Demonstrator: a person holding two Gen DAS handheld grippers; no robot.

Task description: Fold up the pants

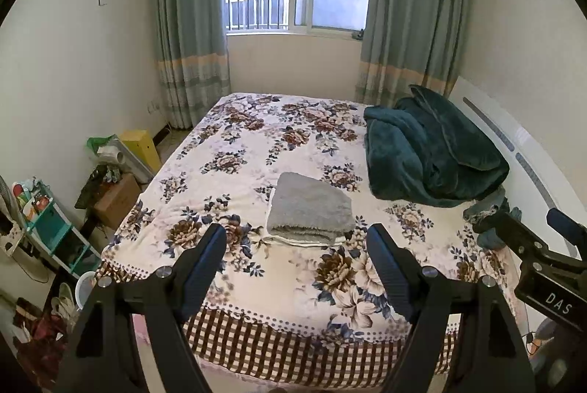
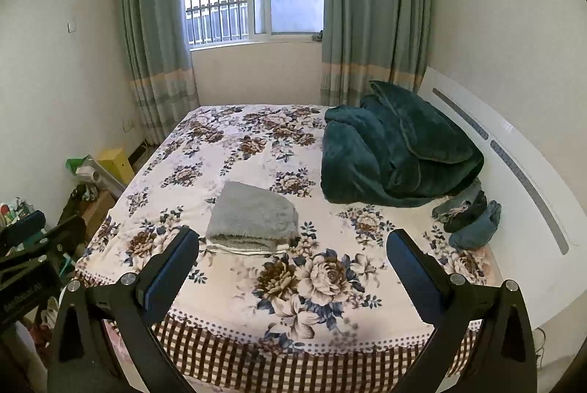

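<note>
A folded grey pair of pants (image 1: 310, 208) lies on a white folded layer in the middle of the floral bed; it also shows in the right wrist view (image 2: 254, 217). My left gripper (image 1: 297, 239) is open and empty, held above the bed's near edge, short of the grey bundle. My right gripper (image 2: 292, 242) is open and empty, also above the near edge, with the bundle ahead and to the left. The right gripper shows at the right edge of the left wrist view (image 1: 532, 228). The left gripper shows at the left edge of the right wrist view (image 2: 40, 228).
A dark green blanket (image 2: 396, 151) is heaped at the right of the bed (image 2: 330, 286). Blue denim clothes (image 2: 469, 220) lie beside the white headboard (image 2: 513, 173). Boxes and a shelf (image 1: 55, 228) stand on the floor at the left. A window with curtains is at the far wall.
</note>
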